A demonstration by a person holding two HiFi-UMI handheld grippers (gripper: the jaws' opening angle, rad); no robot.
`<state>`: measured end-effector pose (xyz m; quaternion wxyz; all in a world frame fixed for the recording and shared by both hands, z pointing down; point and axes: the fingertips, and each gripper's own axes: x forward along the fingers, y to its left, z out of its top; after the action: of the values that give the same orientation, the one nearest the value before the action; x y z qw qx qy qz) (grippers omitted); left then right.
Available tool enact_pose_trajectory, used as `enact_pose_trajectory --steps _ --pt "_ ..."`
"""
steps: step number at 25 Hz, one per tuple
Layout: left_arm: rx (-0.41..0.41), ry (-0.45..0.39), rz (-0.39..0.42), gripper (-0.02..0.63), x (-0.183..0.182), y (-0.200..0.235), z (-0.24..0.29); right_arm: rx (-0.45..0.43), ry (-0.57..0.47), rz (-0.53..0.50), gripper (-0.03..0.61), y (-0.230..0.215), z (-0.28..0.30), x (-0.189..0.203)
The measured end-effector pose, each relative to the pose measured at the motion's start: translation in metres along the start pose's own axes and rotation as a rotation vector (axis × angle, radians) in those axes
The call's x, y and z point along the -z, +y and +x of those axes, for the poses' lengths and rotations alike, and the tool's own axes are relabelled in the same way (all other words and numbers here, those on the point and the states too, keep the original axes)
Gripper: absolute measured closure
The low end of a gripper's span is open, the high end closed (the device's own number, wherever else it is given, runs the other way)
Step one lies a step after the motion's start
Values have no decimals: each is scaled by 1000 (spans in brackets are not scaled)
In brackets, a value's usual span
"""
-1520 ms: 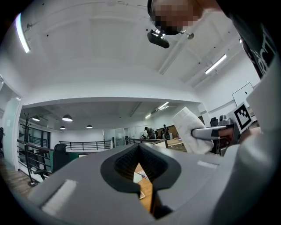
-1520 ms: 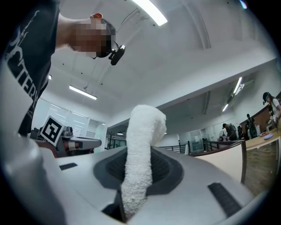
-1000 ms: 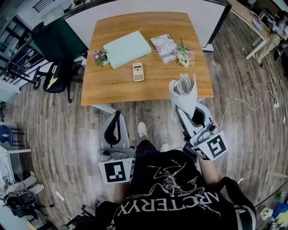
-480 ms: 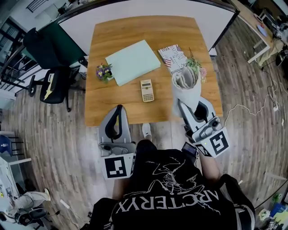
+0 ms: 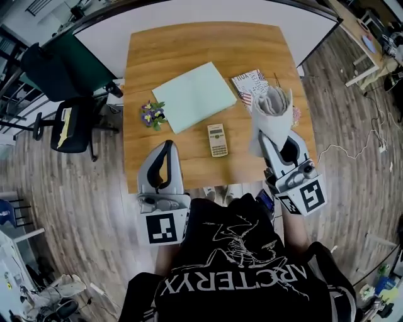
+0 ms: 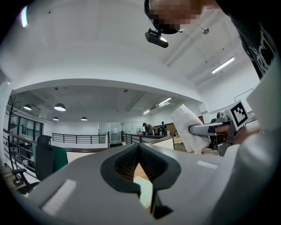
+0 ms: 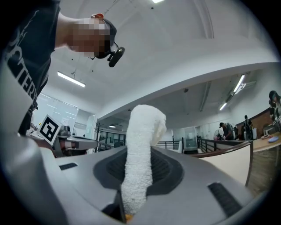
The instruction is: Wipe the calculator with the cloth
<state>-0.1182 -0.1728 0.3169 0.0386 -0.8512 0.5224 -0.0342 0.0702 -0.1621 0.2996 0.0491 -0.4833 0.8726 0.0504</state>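
The small calculator [image 5: 218,139] lies flat on the wooden table [image 5: 189,50], near its front edge. My right gripper [image 5: 266,135] is shut on a white cloth [image 5: 272,113] that stands up from its jaws, to the right of the calculator and above the table. In the right gripper view the cloth [image 7: 140,158] fills the gap between the jaws. My left gripper [image 5: 167,146] hovers over the table's front left, left of the calculator, jaws shut with nothing between them [image 6: 139,147]. The left gripper view also catches the cloth [image 6: 188,127].
A pale green folder [image 5: 192,96] lies behind the calculator. A small flower pot [image 5: 152,114] stands at its left, a patterned booklet [image 5: 250,82] at its right, partly behind the cloth. A black office chair [image 5: 69,119] stands left of the table, a white panel [image 5: 189,12] behind.
The person has stepped up to the table, so it sits closer in view. Both grippers have come forward over its front edge, the right one still holding the cloth.
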Motion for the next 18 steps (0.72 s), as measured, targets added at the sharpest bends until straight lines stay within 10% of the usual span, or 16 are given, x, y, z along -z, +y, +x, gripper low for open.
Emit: enact_pose_trajectory --steps 10,18 --pt "-47 15 -10 604 5 4 12 -102 169 -116 485 -12 33 62" --pt "-119 60 6 604 8 7 -1 -516 566 -540 485 19 78 228"
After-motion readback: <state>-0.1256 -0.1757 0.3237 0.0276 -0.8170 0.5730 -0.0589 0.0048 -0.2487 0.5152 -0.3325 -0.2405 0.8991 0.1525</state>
